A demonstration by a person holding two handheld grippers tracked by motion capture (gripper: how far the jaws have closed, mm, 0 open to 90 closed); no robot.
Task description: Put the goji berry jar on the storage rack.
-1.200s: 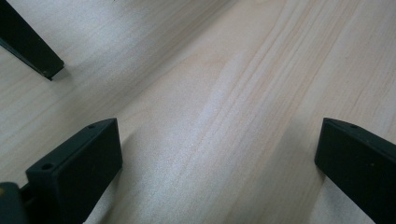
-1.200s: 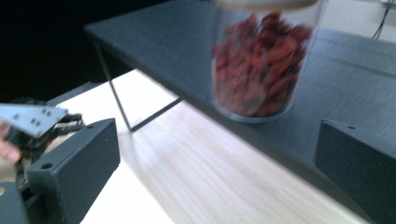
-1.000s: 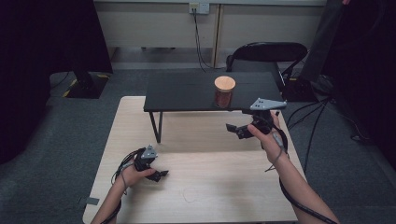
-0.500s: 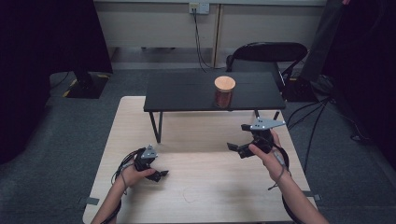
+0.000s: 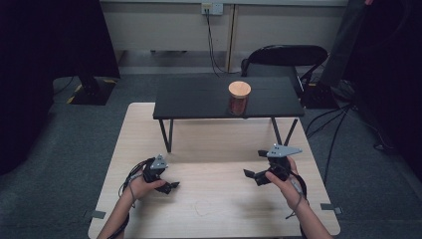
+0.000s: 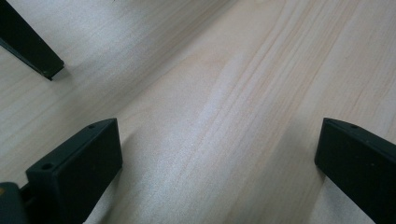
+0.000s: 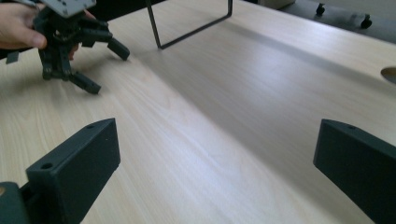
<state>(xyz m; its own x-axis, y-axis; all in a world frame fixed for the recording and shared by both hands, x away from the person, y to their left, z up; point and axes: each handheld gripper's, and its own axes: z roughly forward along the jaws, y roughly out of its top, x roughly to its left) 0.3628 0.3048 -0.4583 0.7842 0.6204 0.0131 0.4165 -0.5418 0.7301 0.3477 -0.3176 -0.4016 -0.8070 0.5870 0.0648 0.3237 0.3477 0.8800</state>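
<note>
A glass jar (image 5: 239,98) with a round wooden lid stands on the low black table (image 5: 199,102), right of its middle. My left gripper (image 5: 170,187) rests low over the light wooden table (image 5: 219,209) at the front left. Its jaws are open and nothing is between them (image 6: 219,158). My right gripper (image 5: 254,163) is held at the front right, well short of the jar, and points left. It is open and empty (image 7: 217,163). In the right gripper view the left gripper (image 7: 105,67) stands at the top left, held by a hand (image 7: 18,25).
The black table's thin legs (image 5: 166,134) stand on the wooden table; one foot (image 6: 44,65) lies close ahead of my left gripper. A black chair (image 5: 283,57) is behind. Cables (image 5: 338,129) trail on the floor at the right. A round hole (image 7: 390,74) is in the tabletop.
My right gripper has drawn back from the black table toward the person and sunk lower over the wood. The left gripper has not moved.
</note>
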